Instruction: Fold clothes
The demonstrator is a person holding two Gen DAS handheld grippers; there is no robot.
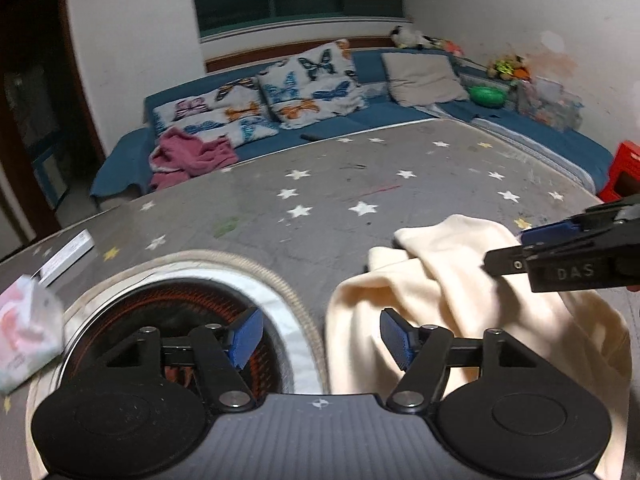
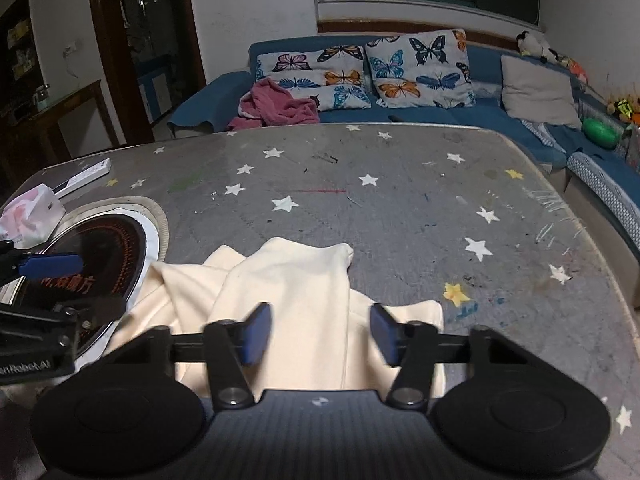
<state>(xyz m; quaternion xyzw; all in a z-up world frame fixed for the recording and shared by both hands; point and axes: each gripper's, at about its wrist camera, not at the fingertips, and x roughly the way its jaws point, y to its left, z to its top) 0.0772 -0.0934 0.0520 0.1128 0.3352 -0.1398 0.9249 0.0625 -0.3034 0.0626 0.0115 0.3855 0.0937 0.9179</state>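
Left wrist view: your left gripper hangs with its blue pads spread wide and nothing between them. It sits over the gap between the round induction cooktop set into the table and the cream garment. The garment lies crumpled on the grey star-patterned table, at the near edge, just right of the cooktop. Your right gripper enters from the right edge, above the garment's upper folds; from this side angle you cannot tell how far its fingers are parted.

Right wrist view: your right gripper is spread, its jaws apart over the cream garment, pinching nothing. The garment's left edge touches the rim of the cooktop, and a pointed fold reaches toward mid-table. Your left gripper shows at the left border above the cooktop.

A tissue pack and a white flat box lie at the table's far left corner. Behind the table stands a blue sofa with butterfly cushions, a grey cushion and a pink cloth heaped at its left end.
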